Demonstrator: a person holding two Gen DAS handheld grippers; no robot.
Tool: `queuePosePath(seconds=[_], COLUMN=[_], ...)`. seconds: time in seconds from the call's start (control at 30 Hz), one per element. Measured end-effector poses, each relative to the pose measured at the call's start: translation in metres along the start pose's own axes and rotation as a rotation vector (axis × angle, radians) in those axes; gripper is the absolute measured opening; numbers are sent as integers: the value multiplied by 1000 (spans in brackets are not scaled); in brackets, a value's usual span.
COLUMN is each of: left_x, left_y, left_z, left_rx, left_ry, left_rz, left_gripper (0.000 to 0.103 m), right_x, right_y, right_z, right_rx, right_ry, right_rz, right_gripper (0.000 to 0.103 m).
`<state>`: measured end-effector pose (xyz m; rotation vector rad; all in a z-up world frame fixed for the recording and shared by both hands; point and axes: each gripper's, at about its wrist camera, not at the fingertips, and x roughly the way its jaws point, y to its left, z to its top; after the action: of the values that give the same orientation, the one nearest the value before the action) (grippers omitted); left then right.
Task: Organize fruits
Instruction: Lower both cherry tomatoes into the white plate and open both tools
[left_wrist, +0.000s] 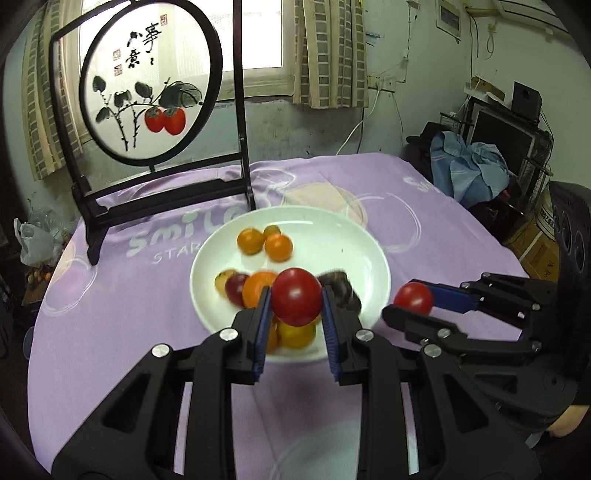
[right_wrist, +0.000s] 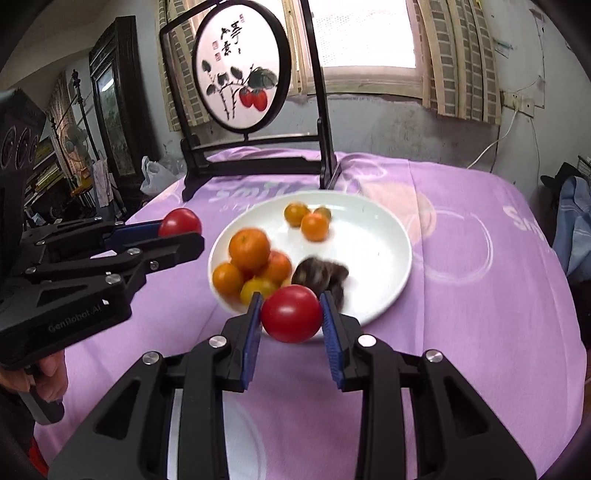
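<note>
A white plate (left_wrist: 354, 236) on the purple cloth holds several oranges (left_wrist: 260, 286), three small ones (left_wrist: 279, 246) at its far side, and a dark brown fruit (left_wrist: 341, 290). My left gripper (left_wrist: 296, 301) is shut on a red tomato (left_wrist: 296, 301), held above the plate's near edge. My right gripper (right_wrist: 291, 314) is shut on a second red tomato (right_wrist: 291, 314) above the plate (right_wrist: 376, 236) rim. Each view shows the other gripper from the side: the right gripper (left_wrist: 410, 304) with its tomato (left_wrist: 413, 298), the left gripper (right_wrist: 184, 236) with its tomato (right_wrist: 180, 222).
A dark wooden stand with a round painted screen (left_wrist: 147, 85) rises at the table's far left. The purple tablecloth (left_wrist: 110, 314) covers the round table. Blue clothing (left_wrist: 469, 170) and shelves of clutter lie beyond the right edge. A hand (right_wrist: 48, 380) grips the left tool.
</note>
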<state>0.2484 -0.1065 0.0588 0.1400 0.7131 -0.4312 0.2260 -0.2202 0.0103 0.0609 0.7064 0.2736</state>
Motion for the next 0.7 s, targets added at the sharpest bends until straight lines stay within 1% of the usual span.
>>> queuePosePath(seconds=[0.07, 0.13, 0.3, 0.4, 0.5, 0.53, 0.57, 0.6, 0.63, 0.67, 0.7], left_x=[21, 42, 75, 90, 103, 106, 106, 105, 101, 98, 94], left_y=[6, 9, 14, 19, 23, 24, 24, 25, 27, 28, 28], left_z=[12, 19, 22, 22, 22, 22, 21, 21, 21, 20, 21], left_rx=[-32, -50, -56, -66, -83, -95, -103, -110, -118, -124, -128], left_ry=[16, 39, 71, 83, 94, 97, 94, 81, 60, 43, 27], left_rz=[-7, 18, 58, 62, 70, 77, 83, 93, 105, 108, 102], left_gripper=[26, 26, 26, 27, 27, 32, 42, 50, 65, 78, 80], right_x=[16, 31, 63, 79, 95, 98, 98, 97, 96, 94, 92], right_y=[-7, -15, -32, -40, -49, -53, -56, -61, -64, -67, -69], right_z=[11, 19, 29, 29, 26, 25, 23, 22, 20, 18, 17], right_rx=[9, 28, 67, 93, 144, 165, 180, 202, 215, 227, 235], right_ry=[-1, 0, 15, 41, 98, 108, 109, 107, 108, 108, 104], right_rz=[-7, -16, -34, -30, -14, -17, -21, -19, -11, 1, 7], right_gripper=[33, 33, 33, 33, 33, 33, 33, 33, 34, 38, 40])
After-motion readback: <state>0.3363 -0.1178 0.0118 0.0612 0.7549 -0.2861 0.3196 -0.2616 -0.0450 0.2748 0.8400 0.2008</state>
